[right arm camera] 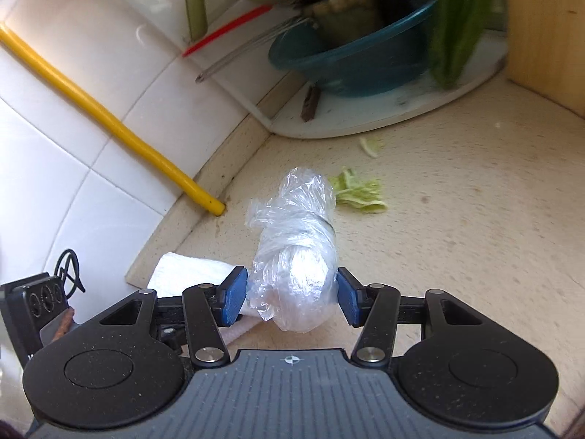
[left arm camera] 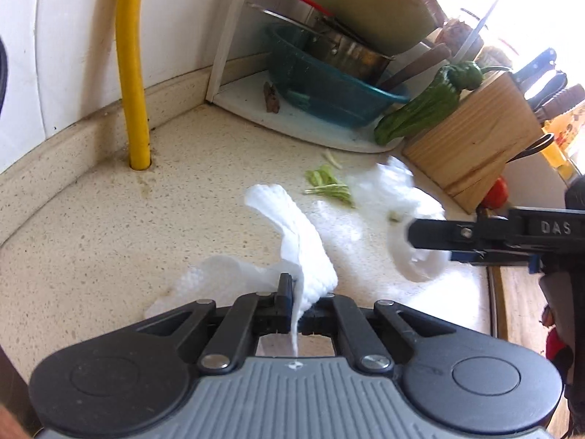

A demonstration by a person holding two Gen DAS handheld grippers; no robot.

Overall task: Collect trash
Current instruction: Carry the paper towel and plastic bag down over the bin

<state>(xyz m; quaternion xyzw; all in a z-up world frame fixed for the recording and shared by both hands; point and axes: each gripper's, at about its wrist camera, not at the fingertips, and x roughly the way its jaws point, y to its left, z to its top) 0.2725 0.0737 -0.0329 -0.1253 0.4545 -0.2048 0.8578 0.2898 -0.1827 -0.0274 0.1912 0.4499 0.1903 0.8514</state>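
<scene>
Our left gripper point(left arm camera: 296, 292) pinches the paper towel point(left arm camera: 292, 234); our right gripper point(right arm camera: 290, 294) clamps the plastic bag point(right arm camera: 296, 252), vegetable scraps point(right arm camera: 360, 194) just beyond, upper right.

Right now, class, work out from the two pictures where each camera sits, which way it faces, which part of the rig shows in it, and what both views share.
Left wrist view: sits on the left hand-held gripper, facing the counter corner; its fingers pinch a white paper towel, and the right hand-held gripper enters from the right.
Right wrist view: sits on the right hand-held gripper, facing the same corner; its blue pads clamp a crumpled plastic bag.
Shared: yellow pipe, teal basin, lettuce scraps, green pepper.
</scene>
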